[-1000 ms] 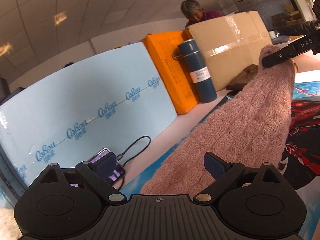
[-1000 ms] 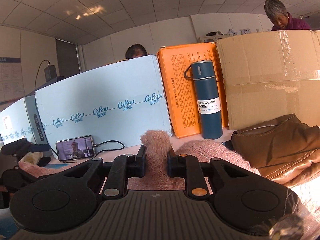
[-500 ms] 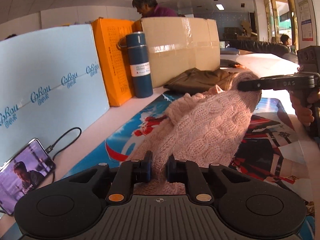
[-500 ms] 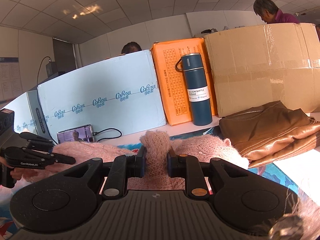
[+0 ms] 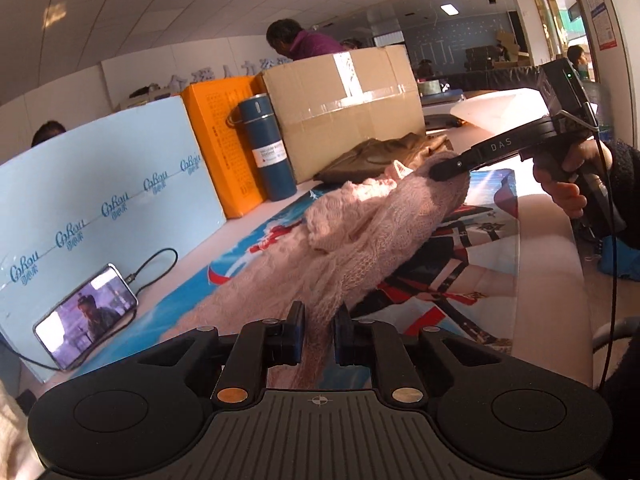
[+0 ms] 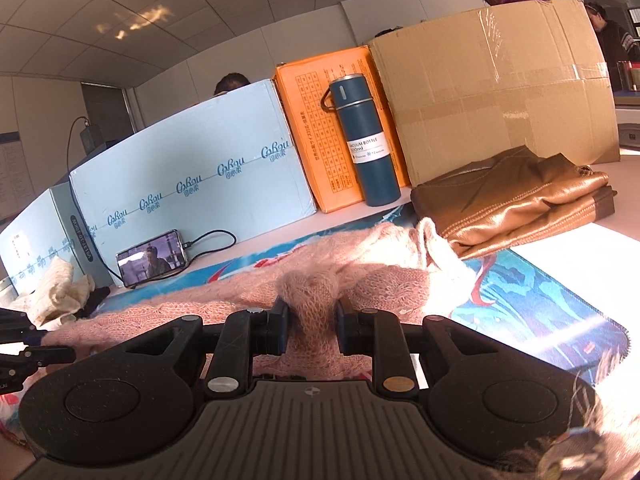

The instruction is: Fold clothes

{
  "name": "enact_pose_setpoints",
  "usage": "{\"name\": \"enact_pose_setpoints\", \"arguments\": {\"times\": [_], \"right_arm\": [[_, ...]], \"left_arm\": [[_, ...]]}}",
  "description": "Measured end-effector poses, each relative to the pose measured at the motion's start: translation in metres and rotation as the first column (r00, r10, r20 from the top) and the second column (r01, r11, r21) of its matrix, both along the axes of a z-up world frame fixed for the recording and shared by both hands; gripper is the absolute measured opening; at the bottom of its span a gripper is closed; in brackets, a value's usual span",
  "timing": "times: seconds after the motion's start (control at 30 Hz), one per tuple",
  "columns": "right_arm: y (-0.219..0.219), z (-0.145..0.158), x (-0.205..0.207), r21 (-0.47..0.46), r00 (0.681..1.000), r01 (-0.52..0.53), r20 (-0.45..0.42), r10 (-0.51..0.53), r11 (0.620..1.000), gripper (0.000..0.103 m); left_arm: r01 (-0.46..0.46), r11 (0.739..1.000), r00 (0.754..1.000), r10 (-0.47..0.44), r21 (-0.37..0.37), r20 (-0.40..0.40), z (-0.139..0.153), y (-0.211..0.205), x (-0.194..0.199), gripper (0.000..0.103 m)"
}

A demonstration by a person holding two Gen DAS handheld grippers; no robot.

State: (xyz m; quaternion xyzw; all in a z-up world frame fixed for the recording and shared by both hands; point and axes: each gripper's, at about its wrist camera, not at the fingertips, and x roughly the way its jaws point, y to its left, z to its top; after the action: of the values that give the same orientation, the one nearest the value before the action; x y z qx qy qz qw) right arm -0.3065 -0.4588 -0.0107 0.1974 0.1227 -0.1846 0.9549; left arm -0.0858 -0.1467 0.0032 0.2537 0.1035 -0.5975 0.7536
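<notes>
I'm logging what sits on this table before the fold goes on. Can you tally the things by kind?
Garments: 3 (pink knit sweater, brown leather jacket, cream knit)
Boxes: 3 (light blue box, orange box, cardboard box)
Bottles: 1 (blue vacuum bottle)
Phones: 1 (phone)
Total: 8

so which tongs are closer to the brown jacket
Right. The right tongs grip the pink sweater just short of the brown jacket; the left tongs hold its far end, beside the phone.
</notes>
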Motion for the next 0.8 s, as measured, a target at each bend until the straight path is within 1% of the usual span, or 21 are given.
{"name": "enact_pose_setpoints", "arguments": {"times": [0.03,0.07,0.13,0.2,0.23,0.27,0.3,0.33,0.37,0.4,0.47,0.53,0.57,0.63,0.67,0.73,0.77,0.8], "right_arm": [[0.0,-0.003,-0.003,0.006,1.0,0.006,-0.01,-0.006,1.0,0.026],[0.0,-0.004,-0.006,0.012,1.0,0.011,-0.012,-0.011,1.0,0.028],[0.001,-0.006,-0.011,0.025,1.0,0.023,-0.015,-0.022,0.999,0.037],[0.0,-0.004,-0.016,0.032,0.999,0.05,-0.004,-0.05,0.998,0.057],[-0.001,-0.003,-0.019,0.032,0.998,0.068,0.002,-0.068,0.997,0.061],[-0.002,-0.002,-0.021,0.033,0.996,0.086,0.007,-0.086,0.996,0.067],[-0.003,0.0,-0.023,0.034,0.994,0.104,0.013,-0.104,0.994,0.072],[-0.005,0.001,-0.025,0.036,0.992,0.122,0.019,-0.122,0.992,0.075],[-0.006,0.002,-0.027,0.037,0.99,0.14,0.024,-0.141,0.99,0.08],[-0.008,0.002,-0.027,0.036,0.987,0.161,0.017,-0.162,0.986,0.083],[-0.013,0.002,-0.025,0.041,0.978,0.209,-0.003,-0.209,0.977,0.083],[-0.019,0.001,-0.022,0.058,0.969,0.245,-0.021,-0.244,0.968,0.084],[-0.022,0.0,-0.021,0.069,0.965,0.26,-0.028,-0.259,0.963,0.084],[-0.029,-0.002,-0.019,0.11,0.96,0.281,-0.033,-0.279,0.953,0.084],[-0.034,-0.004,-0.019,0.146,0.957,0.289,-0.035,-0.287,0.946,0.085],[-0.043,-0.008,-0.022,0.234,0.957,0.286,-0.02,-0.29,0.929,0.085],[-0.048,-0.01,-0.025,0.287,0.957,0.277,-0.003,-0.289,0.917,0.085],[-0.051,-0.011,-0.028,0.318,0.953,0.283,0.011,-0.302,0.905,0.085]], "left_arm": [[-0.014,1.0,1.0,0.015,0.007,-0.01,-0.003,0.003,-0.001,0.017],[-0.028,0.999,0.999,0.028,0.017,-0.038,-0.006,0.005,-0.001,0.017],[-0.046,0.998,0.996,0.048,0.034,-0.075,-0.012,0.01,-0.002,0.018],[-0.059,0.997,0.993,0.063,0.048,-0.098,-0.016,0.016,-0.006,0.018],[-0.057,0.997,0.992,0.062,0.048,-0.108,-0.016,0.02,-0.008,0.019],[-0.056,0.997,0.991,0.062,0.049,-0.118,-0.016,0.024,-0.01,0.023],[-0.096,0.995,0.986,0.1,0.032,-0.137,-0.016,0.03,-0.007,0.024],[-0.157,0.988,0.975,0.156,0.008,-0.161,-0.014,0.038,-0.002,0.027],[-0.218,0.976,0.96,0.211,-0.014,-0.186,-0.013,0.046,0.004,0.035],[-0.278,0.96,0.941,0.265,-0.035,-0.212,-0.012,0.053,0.009,0.041],[-0.396,0.915,0.891,0.365,-0.071,-0.268,-0.009,0.068,0.019,0.069],[-0.509,0.855,0.828,0.456,-0.099,-0.326,-0.006,0.084,0.03,0.081],[-0.563,0.819,0.792,0.497,-0.11,-0.356,-0.005,0.091,0.035,0.084],[-0.665,0.737,0.709,0.569,-0.126,-0.416,-0.002,0.106,0.046,0.084],[-0.711,0.691,0.664,0.6,-0.131,-0.447,-0.001,0.114,0.051,0.084],[-0.796,0.59,0.567,0.65,-0.133,-0.506,0.002,0.129,0.062,0.083],[-0.816,0.568,0.533,0.665,-0.109,-0.523,0.0,0.131,0.067,0.083],[-0.824,0.562,0.508,0.677,-0.072,-0.532,-0.004,0.131,0.072,0.083]]}}
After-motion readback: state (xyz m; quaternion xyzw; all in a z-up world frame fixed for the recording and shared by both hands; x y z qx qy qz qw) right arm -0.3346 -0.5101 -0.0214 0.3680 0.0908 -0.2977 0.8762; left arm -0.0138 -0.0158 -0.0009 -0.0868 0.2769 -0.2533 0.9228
